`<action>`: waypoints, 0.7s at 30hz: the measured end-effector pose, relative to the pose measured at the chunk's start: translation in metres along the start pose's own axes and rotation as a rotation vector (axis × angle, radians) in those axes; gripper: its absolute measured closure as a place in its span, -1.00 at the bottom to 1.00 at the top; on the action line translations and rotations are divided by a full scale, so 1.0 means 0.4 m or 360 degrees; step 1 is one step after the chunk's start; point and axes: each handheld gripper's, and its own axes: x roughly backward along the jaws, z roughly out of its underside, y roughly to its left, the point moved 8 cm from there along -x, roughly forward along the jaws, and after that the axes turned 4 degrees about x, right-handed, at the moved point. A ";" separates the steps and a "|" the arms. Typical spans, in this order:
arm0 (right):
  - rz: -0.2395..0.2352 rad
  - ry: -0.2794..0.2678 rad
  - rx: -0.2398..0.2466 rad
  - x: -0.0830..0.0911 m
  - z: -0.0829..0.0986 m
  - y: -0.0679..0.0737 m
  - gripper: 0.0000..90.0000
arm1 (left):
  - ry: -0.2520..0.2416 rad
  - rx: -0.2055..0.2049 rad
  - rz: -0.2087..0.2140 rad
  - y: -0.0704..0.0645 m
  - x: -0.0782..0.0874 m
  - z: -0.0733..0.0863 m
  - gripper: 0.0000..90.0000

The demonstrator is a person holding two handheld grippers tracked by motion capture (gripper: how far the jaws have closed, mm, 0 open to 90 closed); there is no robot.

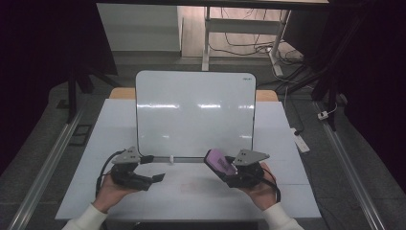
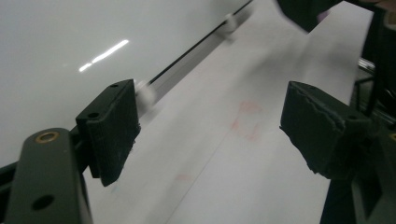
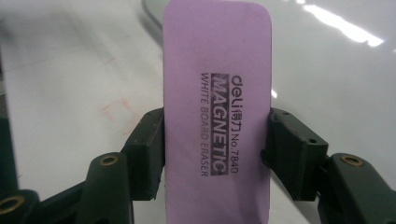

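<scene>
Purple eraser (image 3: 217, 107) sits clamped between the two black fingers (image 3: 289, 149) of the right gripper (image 1: 229, 168), which press against its long sides; the printed face reads "MAGNETIC WHITE BOARD ERASER" along with a brand name and number. Seen from the high view, that eraser (image 1: 219, 160) is held tilted above the table (image 1: 201, 191), just in front of the lower right part of the whiteboard (image 1: 194, 115), and the person's right hand (image 1: 258, 187) grips the tool from below. The whiteboard stands upright and leaning back at the middle of the table, its surface blank and reflecting ceiling lights, with a narrow tray rail (image 1: 184, 159) along its bottom edge. The left gripper (image 1: 154, 178) is held low over the table near the lower left corner of the board, in the left hand (image 1: 112, 189); in the left gripper view its fingers (image 2: 112, 130) stand wide apart with nothing between them, pointing along the board's bottom rail (image 2: 187, 65). Faint reddish marks (image 2: 245, 121) show on the white table surface ahead of those fingers. White sleeves (image 1: 88, 218) cover both forearms at the bottom of the high view. The two grippers are well apart, one toward each end of the rail.
</scene>
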 end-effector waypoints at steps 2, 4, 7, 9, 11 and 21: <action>-0.0038 0.0006 0.0023 -0.009 0.001 0.012 -0.10 | 0.0018 -0.0055 0.0044 -0.020 -0.025 -0.020 -0.55; -0.0082 0.0008 0.0061 -0.016 0.002 0.025 -0.10 | 0.0039 -0.0106 0.0094 -0.043 -0.049 -0.036 -0.55; -0.0127 0.0011 0.0097 -0.024 0.005 0.040 -0.10 | 0.0075 -0.0174 0.0146 -0.070 -0.078 -0.050 -0.54; -0.0158 0.0017 0.0106 -0.030 0.008 0.047 -0.10 | 0.0089 -0.0196 0.0179 -0.082 -0.093 -0.057 -0.54; -0.0187 0.0023 0.0120 -0.036 0.011 0.054 -0.10 | 0.0103 -0.0212 0.0196 -0.088 -0.106 -0.062 -0.53; -0.0341 0.0034 0.0222 -0.055 0.007 0.097 -0.11 | 0.0145 -0.0243 0.0370 -0.110 -0.146 -0.076 -0.52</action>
